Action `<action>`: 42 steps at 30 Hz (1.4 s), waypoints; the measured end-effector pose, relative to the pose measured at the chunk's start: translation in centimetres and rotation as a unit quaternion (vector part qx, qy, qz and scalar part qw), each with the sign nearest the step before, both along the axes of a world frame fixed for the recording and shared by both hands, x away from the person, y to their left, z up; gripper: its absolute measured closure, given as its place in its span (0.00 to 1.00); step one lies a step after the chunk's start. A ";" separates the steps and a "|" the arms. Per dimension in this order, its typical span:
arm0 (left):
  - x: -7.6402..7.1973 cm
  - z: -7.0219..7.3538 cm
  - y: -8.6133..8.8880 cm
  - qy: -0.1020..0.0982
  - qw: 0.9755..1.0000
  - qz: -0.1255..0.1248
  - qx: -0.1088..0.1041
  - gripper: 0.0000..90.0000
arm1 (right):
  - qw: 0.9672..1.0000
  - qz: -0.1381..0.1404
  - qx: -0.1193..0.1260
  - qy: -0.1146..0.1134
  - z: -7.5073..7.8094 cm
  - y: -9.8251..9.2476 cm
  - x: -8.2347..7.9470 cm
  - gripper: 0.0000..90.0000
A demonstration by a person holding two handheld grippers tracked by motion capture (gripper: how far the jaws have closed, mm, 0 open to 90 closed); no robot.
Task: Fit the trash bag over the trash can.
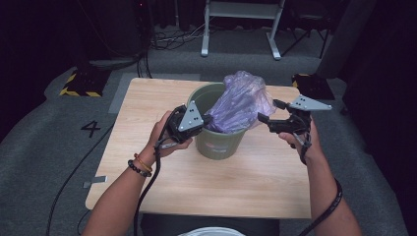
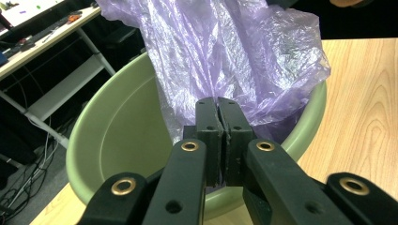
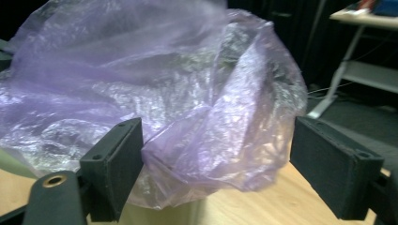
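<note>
translucent purple bag (image 1: 242, 101); pale green bucket (image 1: 216, 142); light wood-grain table (image 1: 147, 162); black claws

a dark lab: grey carpet (image 1: 44, 147), floor cables (image 1: 172, 39), hazard-taped block (image 1: 81, 81).

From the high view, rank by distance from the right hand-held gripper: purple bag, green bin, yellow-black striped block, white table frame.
From the right hand-held gripper:
1. Purple bag, just left of its jaws.
2. Green bin, lower left.
3. White table frame, far back.
4. Yellow-black striped block, far left.

A crumpled, translucent purple plastic bag (image 1: 241, 101) stands half inside a green bucket (image 1: 216, 142) near the table's middle.
</note>
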State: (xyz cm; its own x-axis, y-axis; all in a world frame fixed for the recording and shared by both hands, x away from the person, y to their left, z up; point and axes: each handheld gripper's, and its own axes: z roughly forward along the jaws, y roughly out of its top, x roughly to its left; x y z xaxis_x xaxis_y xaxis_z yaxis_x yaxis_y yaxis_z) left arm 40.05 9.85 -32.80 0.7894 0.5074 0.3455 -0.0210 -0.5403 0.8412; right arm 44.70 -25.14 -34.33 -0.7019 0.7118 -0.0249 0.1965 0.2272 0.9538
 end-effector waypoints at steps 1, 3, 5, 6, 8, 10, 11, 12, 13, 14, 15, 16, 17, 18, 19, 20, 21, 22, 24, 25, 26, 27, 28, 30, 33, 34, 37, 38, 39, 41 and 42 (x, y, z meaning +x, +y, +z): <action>0.0 0.0 0.1 0.001 1.000 0.002 -0.002 0.98 | 1.000 0.007 0.002 0.006 -0.1 0.2 0.1 0.25; 0.1 0.0 0.4 0.002 1.000 0.004 -0.005 0.97 | 1.000 0.014 -0.007 0.005 -0.2 0.6 0.0 0.43; 0.1 -0.1 0.6 0.002 1.000 0.007 -0.006 0.97 | 1.000 0.021 -0.003 0.000 -0.3 1.0 -0.3 0.59; 0.1 -0.1 0.8 0.005 1.000 0.009 -0.010 0.96 | 1.000 0.020 -0.007 -0.003 -0.2 1.1 -0.4 0.64; 0.2 -0.3 1.2 0.004 1.000 0.021 -0.010 0.93 | 0.999 0.022 -0.017 -0.018 -0.1 1.3 -1.0 0.74; 0.3 -0.4 1.4 0.006 1.000 0.023 -0.011 0.91 | 0.999 0.022 -0.025 -0.039 0.1 1.5 -1.6 0.81; 0.3 -0.4 1.6 0.007 1.000 0.024 -0.014 0.90 | 0.998 0.022 -0.030 -0.050 0.2 1.6 -2.0 0.83; 0.3 -0.5 1.7 0.007 1.000 0.027 -0.014 0.90 | 0.998 0.023 -0.031 -0.055 0.3 1.7 -2.2 0.86; 0.3 -0.6 1.9 0.008 0.999 0.031 -0.013 0.86 | 0.997 0.028 -0.031 -0.068 0.4 1.9 -2.7 0.88; 0.3 -0.6 2.0 0.009 0.999 0.034 -0.016 0.84 | 0.996 0.032 -0.032 -0.078 0.6 2.0 -3.1 0.89; 0.3 -0.6 2.1 0.008 0.999 0.036 -0.017 0.80 | 0.995 0.036 -0.031 -0.087 0.8 2.1 -3.4 0.90; 0.3 -0.6 2.3 0.010 0.999 0.042 -0.020 0.76 | 0.994 0.040 -0.030 -0.093 0.9 2.2 -3.7 0.91; 0.3 -0.6 2.4 0.011 0.999 0.042 -0.022 0.74 | 0.993 0.046 -0.029 -0.102 1.2 2.4 -4.2 0.91; 0.3 -0.6 2.6 0.014 0.998 0.048 -0.025 0.71 | 0.992 0.050 -0.030 -0.108 1.4 2.5 -4.5 0.92; 0.3 -0.5 2.8 0.015 0.998 0.052 -0.025 0.62 | 0.991 0.057 -0.031 -0.117 1.6 2.8 -4.9 0.92; 0.2 -0.5 3.1 0.018 0.998 0.052 -0.028 0.61 | 0.990 0.063 -0.033 -0.123 1.8 3.0 -5.2 0.92; 0.1 -0.5 3.2 0.017 0.998 0.051 -0.029 0.59 | 0.987 0.072 -0.038 -0.136 2.2 3.4 -5.9 0.92; 0.0 -0.4 3.4 0.016 0.998 0.053 -0.032 0.55 | 0.987 0.075 -0.040 -0.140 2.3 3.6 -6.1 0.92; -0.3 -0.2 3.8 0.016 0.997 0.064 -0.038 0.45 | 0.984 0.086 -0.041 -0.151 2.8 4.2 -6.8 0.92; -0.4 -0.1 4.0 0.017 0.997 0.065 -0.042 0.42 | 0.982 0.092 -0.042 -0.158 3.1 4.6 -7.3 0.92; -0.6 0.0 4.4 0.021 0.997 0.062 -0.052 0.39 | 0.981 0.096 -0.045 -0.162 3.2 4.8 -7.5 0.92; -0.7 0.1 4.6 0.025 0.996 0.058 -0.056 0.37 | 0.980 0.097 -0.053 -0.168 3.5 5.2 -7.9 0.92; -1.0 0.2 4.9 0.027 0.996 0.051 -0.065 0.37 | 0.979 0.097 -0.058 -0.170 3.6 5.4 -8.0 0.92; -1.5 0.3 5.2 0.031 0.996 0.037 -0.073 0.34 | 0.978 0.089 -0.067 -0.177 3.7 5.9 -8.2 0.92; -2.3 0.3 5.0 0.022 0.997 0.030 -0.065 0.37 | 0.977 0.073 -0.083 -0.180 3.7 6.5 -8.1 0.92; -2.5 0.2 4.8 0.019 0.997 0.027 -0.063 0.39 | 0.977 0.070 -0.089 -0.183 3.6 6.7 -8.1 0.93; -2.6 0.2 4.2 0.010 0.998 0.013 -0.062 0.52 | 0.975 0.058 -0.103 -0.188 3.3 7.3 -7.8 0.93; -2.6 0.2 3.9 0.002 0.998 0.017 -0.055 0.56 | 0.974 0.052 -0.105 -0.193 3.3 7.4 -7.7 0.93; -2.4 0.2 3.6 -0.002 0.999 0.020 -0.049 0.60 | 0.974 0.048 -0.104 -0.193 3.2 7.4 -7.6 0.94; -1.8 0.3 3.1 0.003 0.999 0.021 -0.043 0.66 | 0.976 0.048 -0.097 -0.190 3.1 7.3 -7.5 0.94; -1.4 0.3 2.9 0.011 0.999 0.015 -0.045 0.70 | 0.976 0.050 -0.093 -0.191 3.1 7.2 -7.5 0.94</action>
